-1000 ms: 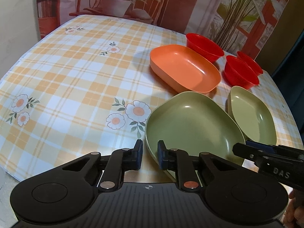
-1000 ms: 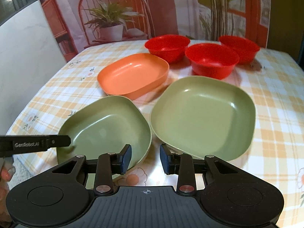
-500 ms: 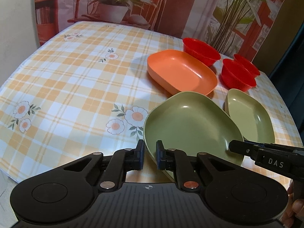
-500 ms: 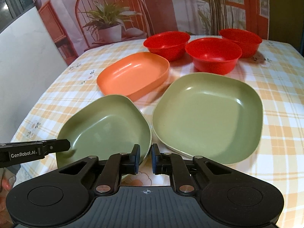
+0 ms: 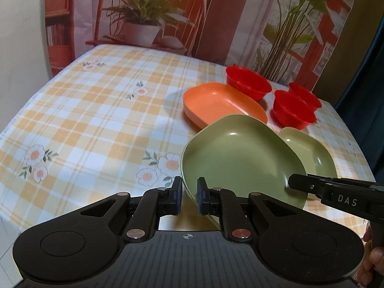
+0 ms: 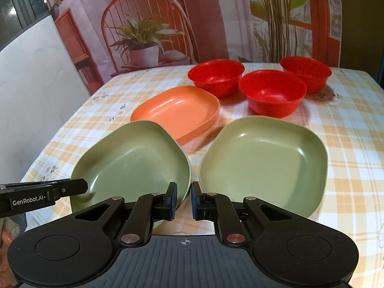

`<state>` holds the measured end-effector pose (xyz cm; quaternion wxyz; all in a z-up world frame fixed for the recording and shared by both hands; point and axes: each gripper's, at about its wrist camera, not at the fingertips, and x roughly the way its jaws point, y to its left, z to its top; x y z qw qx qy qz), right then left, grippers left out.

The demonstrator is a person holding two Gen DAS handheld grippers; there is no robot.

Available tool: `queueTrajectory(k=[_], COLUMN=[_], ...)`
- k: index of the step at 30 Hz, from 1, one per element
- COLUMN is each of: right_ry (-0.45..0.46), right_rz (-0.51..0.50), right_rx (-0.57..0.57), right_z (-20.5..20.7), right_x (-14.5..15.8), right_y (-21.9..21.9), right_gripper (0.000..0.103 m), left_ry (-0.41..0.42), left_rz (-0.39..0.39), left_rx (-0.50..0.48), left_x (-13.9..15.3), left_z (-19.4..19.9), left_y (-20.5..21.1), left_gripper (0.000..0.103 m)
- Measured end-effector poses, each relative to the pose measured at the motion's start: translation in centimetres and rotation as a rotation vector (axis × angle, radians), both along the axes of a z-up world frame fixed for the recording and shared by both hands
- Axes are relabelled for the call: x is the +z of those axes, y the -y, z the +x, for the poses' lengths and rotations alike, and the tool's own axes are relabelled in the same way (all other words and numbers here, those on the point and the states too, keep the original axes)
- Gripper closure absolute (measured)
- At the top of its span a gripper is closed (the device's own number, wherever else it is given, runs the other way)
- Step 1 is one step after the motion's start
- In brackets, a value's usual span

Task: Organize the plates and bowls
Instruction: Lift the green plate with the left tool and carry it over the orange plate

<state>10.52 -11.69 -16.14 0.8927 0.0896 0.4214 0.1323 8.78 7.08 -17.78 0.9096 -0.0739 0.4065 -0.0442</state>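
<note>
While both your grippers pinch the near green plate (image 5: 240, 158), left gripper (image 5: 188, 192) on its left rim and right gripper (image 6: 184, 198) on its right rim, it sits tilted above the checked tablecloth (image 5: 96, 124), overlapping the orange plate (image 5: 220, 103), beside the second green plate (image 6: 264, 163); three red bowls (image 6: 272, 91) behind.

The left gripper (image 5: 188, 195) points forward and low, its fingers drawn nearly together around a thin rim. The right gripper (image 6: 184, 200) sits level beside it, fingers likewise pinched close. Bare fingertips (image 5: 375, 256) wrap the right handle.
</note>
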Motion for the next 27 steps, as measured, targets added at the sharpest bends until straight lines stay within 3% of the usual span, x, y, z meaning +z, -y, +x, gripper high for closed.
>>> queueTrajectory(k=[11, 27], right_ry=[0.031, 0.052], right_rz=[0.009, 0.005], right_rx=[-0.028, -0.062], right_z=[1.0, 4.1], right_x=[1.1, 1.9], right_y=[0.9, 2.3], right_gripper=[0.091, 0.091], left_ry=[0.037, 0.018], left_rz=[0.007, -0.012], left_rx=[-0.039, -0.086], left_x=[1.2, 1.9], left_z=[0.8, 3.8], left_y=[0.6, 1.3], left_gripper=[0.089, 0.088])
